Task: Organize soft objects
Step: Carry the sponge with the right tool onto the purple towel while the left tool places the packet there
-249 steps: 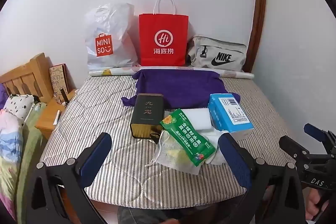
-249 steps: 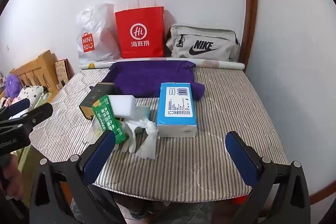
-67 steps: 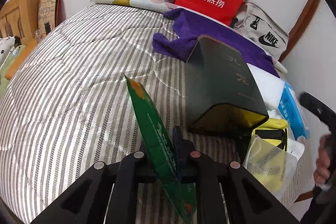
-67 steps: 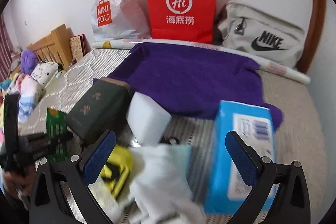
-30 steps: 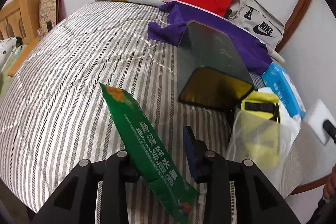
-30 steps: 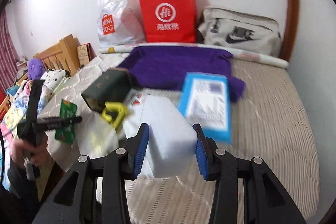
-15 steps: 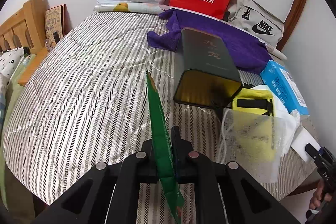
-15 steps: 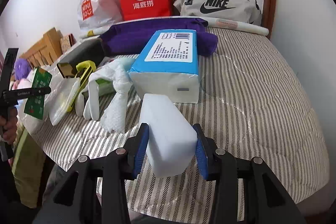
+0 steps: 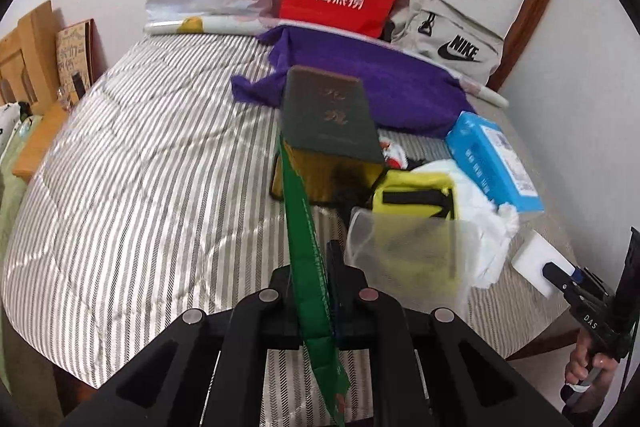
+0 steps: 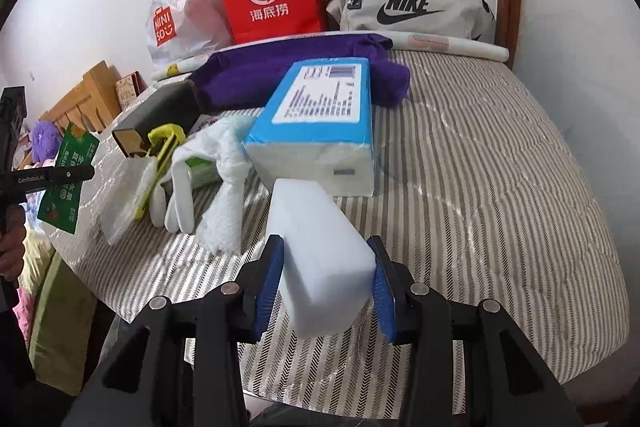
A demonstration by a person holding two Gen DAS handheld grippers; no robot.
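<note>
Left claw [image 9: 310, 279]: jaws are pinching narrow on the green packet [image 9: 306, 251], which is standing on edge between them, its top leaning ahead toward the dark box [image 9: 330, 115].
Room left of it: bare striped mattress [image 9: 140, 187] is stretching out to the rounded near edge.
Just right of it: a clear pouch [image 9: 404, 251] is lying over a yellow item [image 9: 412, 187], with white cloth [image 9: 480, 211] beyond.
Far ahead: a purple towel [image 9: 380, 83] is lying before the bags by the wall.
Right claw [image 10: 326, 281]: blue pads are gripping the white sponge [image 10: 320, 247] by its sides, partway closed, above the near mattress edge.
Ahead of it: the blue tissue pack [image 10: 320, 115] is sitting just beyond the sponge's tip.
Left of it: white cloth [image 10: 224, 179] is bunching close by.
Room right of it: open striped mattress [image 10: 500, 187] is running to the far right edge.
</note>
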